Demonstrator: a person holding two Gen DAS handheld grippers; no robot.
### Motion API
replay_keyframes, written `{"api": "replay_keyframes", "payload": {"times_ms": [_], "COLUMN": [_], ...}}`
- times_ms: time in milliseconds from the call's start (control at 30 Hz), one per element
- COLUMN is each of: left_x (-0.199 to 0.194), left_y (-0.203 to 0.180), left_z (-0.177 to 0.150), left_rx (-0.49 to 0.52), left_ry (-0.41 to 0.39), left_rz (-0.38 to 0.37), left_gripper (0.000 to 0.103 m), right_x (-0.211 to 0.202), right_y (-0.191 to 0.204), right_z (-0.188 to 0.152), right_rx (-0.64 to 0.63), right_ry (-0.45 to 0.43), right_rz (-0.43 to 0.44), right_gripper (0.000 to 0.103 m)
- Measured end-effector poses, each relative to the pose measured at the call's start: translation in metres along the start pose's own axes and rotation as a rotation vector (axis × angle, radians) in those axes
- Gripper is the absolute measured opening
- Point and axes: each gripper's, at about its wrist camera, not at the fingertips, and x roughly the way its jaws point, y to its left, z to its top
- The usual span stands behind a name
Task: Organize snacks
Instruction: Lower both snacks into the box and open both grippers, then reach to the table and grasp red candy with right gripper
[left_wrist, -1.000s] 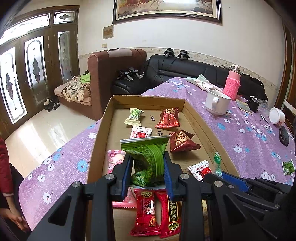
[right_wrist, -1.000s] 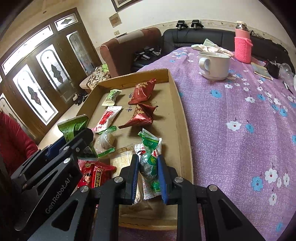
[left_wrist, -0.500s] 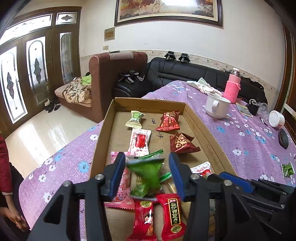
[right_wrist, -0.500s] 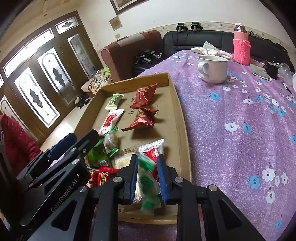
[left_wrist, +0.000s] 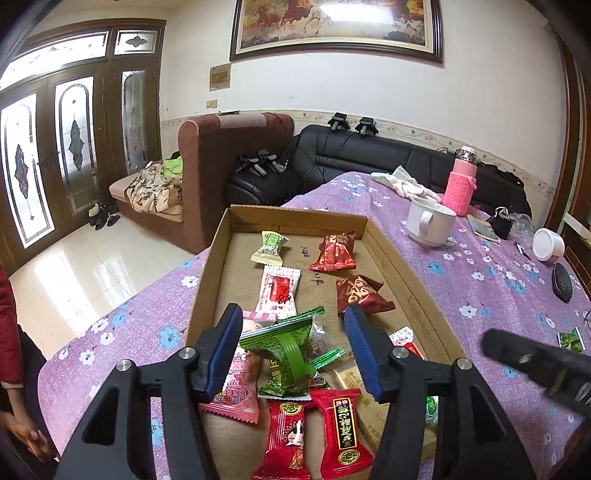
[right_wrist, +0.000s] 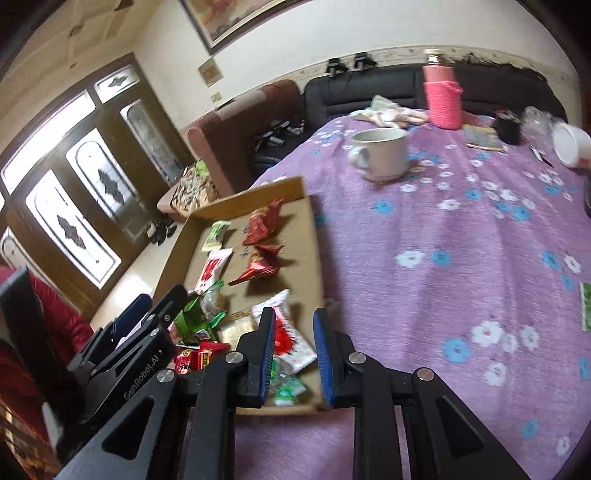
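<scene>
A shallow cardboard box (left_wrist: 295, 214) on the purple flowered tablecloth holds several wrapped snacks. My left gripper (left_wrist: 291, 314) hangs over its near end, jaws opening. A green packet (left_wrist: 280, 347) lies loose in the box between the blue pads, touched by neither. Red packets (left_wrist: 291, 439) and a pink one (left_wrist: 236, 384) lie just below. My right gripper (right_wrist: 293, 314) sits above the box's near right corner, shut to a narrow gap with nothing in it. A small green candy (right_wrist: 290, 387) lies in the box under it, beside a white-and-red packet (right_wrist: 284, 332). The left gripper (right_wrist: 159, 299) shows at the left.
A white mug (left_wrist: 430, 221), a pink knitted bottle (left_wrist: 460, 184), a tipped white cup (left_wrist: 548, 243) and a dark oval object (left_wrist: 561, 284) stand right of the box. One green packet (right_wrist: 585, 306) lies loose on the cloth. A person's red sleeve (left_wrist: 7, 332) is at far left.
The left jaws spread and the green packet dropped into the box. The small green candy left the right jaws and landed in the box; the right gripper rose and swung right.
</scene>
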Motion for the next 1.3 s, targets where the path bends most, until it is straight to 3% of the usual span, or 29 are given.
{"api": "replay_keyframes", "payload": {"times_ms": [133, 300, 433, 600, 800, 1133, 1300], "left_x": [-0.005, -0.017, -0.027, -0.040, -0.051, -0.058, -0.061], "left_y": [-0.001, -0.005, -0.021, -0.062, -0.105, -0.130, -0.142], "left_z": [0.000, -0.001, -0.004, -0.012, -0.030, -0.046, -0.053], "left_rx": [0.000, 0.013, 0.040, 0.120, 0.220, 0.313, 0.363], "left_ry": [-0.025, -0.061, -0.048, -0.031, -0.017, 0.022, 0.032], "left_rz": [0.002, 0.003, -0.052, -0.147, -0.221, -0.286, -0.301], "left_gripper": [0.057, 0.057, 0.058, 0.058, 0.058, 0.059, 0.059], "right_x": [-0.030, -0.093, -0.154, -0.193, -0.186, -0.160, -0.158], "right_y": [-0.037, -0.105, -0.175, -0.226, -0.235, -0.219, -0.206], "right_z": [-0.004, -0.030, -0.065, -0.098, -0.104, -0.106, -0.107], "right_rx": [0.068, 0.165, 0.304, 0.420, 0.419, 0.320, 0.253], "right_ry": [-0.002, -0.053, -0.083, -0.080, -0.052, 0.002, 0.016], "right_rz": [-0.014, -0.145, -0.288, -0.378, -0.366, -0.440, -0.460], "right_gripper": [0.025, 0.025, 0.025, 0.030, 0.030, 0.030, 0.023]}}
